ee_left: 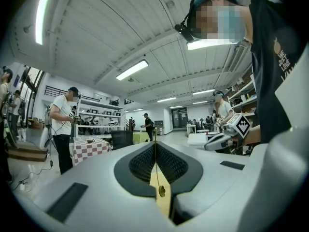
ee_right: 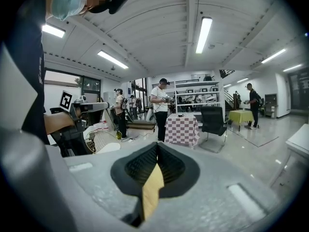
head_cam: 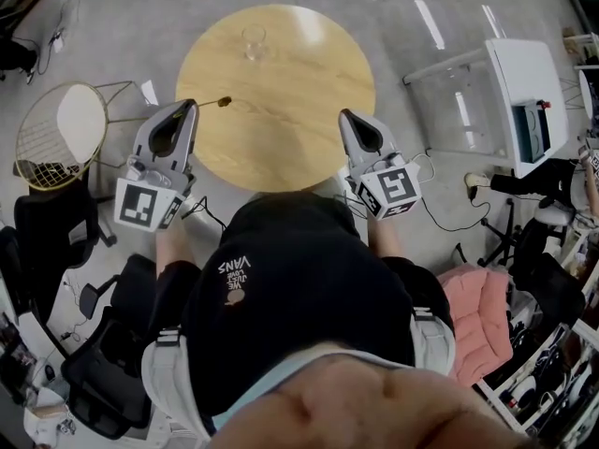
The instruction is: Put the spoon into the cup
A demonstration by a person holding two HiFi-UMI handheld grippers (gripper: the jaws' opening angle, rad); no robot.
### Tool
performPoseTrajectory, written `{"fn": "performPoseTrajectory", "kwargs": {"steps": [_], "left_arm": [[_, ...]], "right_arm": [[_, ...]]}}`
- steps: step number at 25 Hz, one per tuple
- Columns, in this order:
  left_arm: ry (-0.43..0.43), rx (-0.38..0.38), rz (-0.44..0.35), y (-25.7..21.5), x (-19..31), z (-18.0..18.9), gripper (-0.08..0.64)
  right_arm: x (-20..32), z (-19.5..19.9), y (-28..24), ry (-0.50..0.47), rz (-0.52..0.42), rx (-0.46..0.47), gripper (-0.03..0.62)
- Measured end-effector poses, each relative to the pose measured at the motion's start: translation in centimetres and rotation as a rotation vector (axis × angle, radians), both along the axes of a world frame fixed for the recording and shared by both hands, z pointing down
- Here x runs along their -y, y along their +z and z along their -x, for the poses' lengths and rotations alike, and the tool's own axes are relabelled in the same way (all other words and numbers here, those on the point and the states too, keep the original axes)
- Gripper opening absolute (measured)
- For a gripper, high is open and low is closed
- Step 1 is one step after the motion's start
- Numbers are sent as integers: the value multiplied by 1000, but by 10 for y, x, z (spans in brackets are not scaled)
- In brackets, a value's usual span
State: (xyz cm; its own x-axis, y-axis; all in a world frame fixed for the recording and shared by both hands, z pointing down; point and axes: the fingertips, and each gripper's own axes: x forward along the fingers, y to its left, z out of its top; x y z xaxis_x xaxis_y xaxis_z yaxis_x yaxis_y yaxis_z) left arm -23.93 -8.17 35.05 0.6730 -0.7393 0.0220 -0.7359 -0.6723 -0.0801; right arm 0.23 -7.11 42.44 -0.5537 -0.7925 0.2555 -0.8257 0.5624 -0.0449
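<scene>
A round wooden counter (head_cam: 281,148) stands in front of the person, and a clear glass cup (head_cam: 254,42) stands upright near its far edge. The left gripper (head_cam: 192,107) is held level at the counter's left edge. Its fingers (ee_left: 140,163) are pressed together on the thin handle of a gold spoon (head_cam: 223,102). In the left gripper view the handle runs as a fine line up the seam between the two dark ribbed pads, with its rounded end showing low between them. From the head view the spoon sticks out past the fingertips toward the middle of the counter, its small bowl over the wood close to the left rim; whether the bowl touches the surface cannot be told. The spoon is well apart from the cup, which lies farther out and a little to the right of it. The right gripper (head_cam: 344,116) is at the counter's near right edge, pointing slightly down, and its fingers are closed tip to tip with nothing between them. The two grippers are well apart, one on either side of the person's body. On the floor to the left of the counter stands a round wire basket (head_cam: 47,143), and to the right, lower down, lies a pink cushion (head_cam: 479,318).
</scene>
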Motion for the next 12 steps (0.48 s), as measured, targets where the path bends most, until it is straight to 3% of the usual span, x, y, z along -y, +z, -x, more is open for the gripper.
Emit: {"fn": "performPoseTrajectory", "kwargs": {"steps": [12], "left_arm": [[-48, 47, -17, 4, 51, -27, 11]], "right_arm": [[34, -27, 6, -64, 13, -2, -2]]}}
